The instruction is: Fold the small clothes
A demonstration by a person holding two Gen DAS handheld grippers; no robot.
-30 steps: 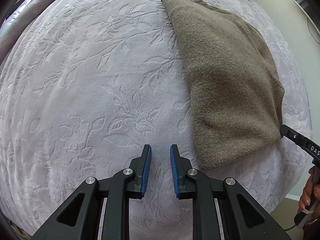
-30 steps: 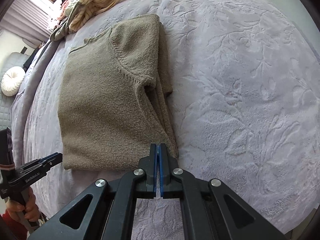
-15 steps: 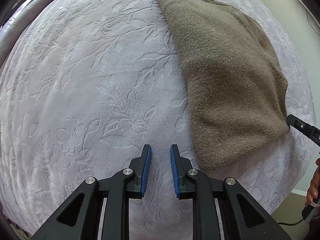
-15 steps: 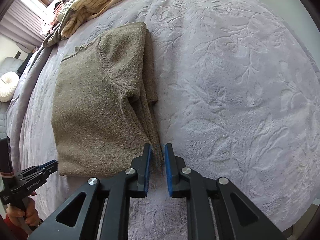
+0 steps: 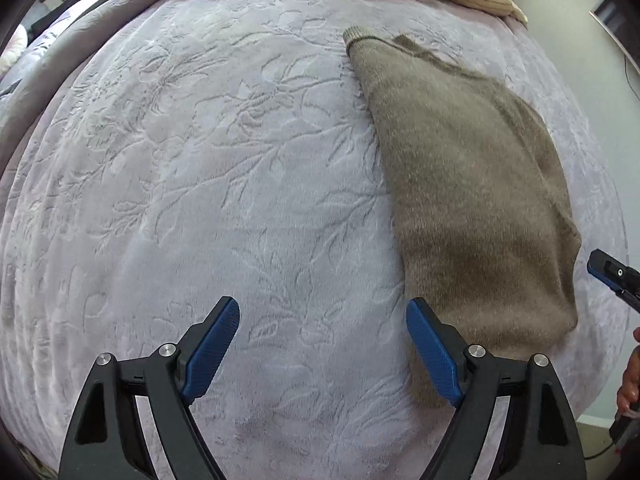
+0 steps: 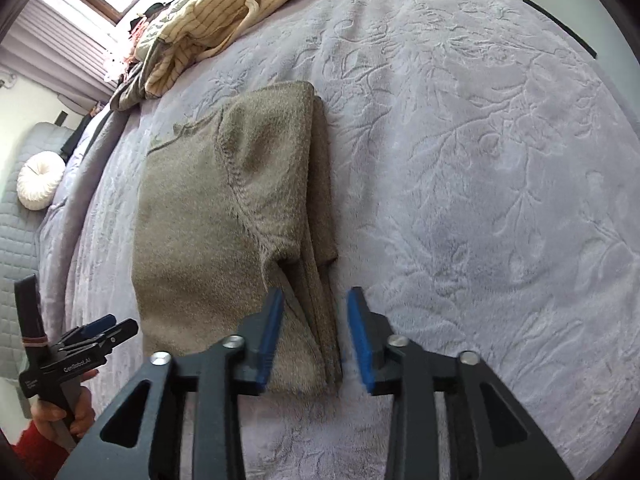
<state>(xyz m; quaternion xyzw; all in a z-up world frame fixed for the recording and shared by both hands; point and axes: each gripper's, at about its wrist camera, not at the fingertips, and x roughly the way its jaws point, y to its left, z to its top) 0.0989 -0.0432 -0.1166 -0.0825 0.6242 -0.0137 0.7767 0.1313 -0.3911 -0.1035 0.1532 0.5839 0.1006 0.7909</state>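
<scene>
Both tongs (image 5: 322, 354) (image 6: 316, 334) just opened, clear beside sweater's (image 5: 472, 200) edge.

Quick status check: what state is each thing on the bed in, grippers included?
Brown sweater: folded, lying flat on the blanket, not gripped.
Left gripper: jaws just opened wide, nothing between them.
Right gripper: jaws just opened, straddling the sweater's folded edge, pads off it.
Striped garment: crumpled, unfolded, at the far edge.
</scene>
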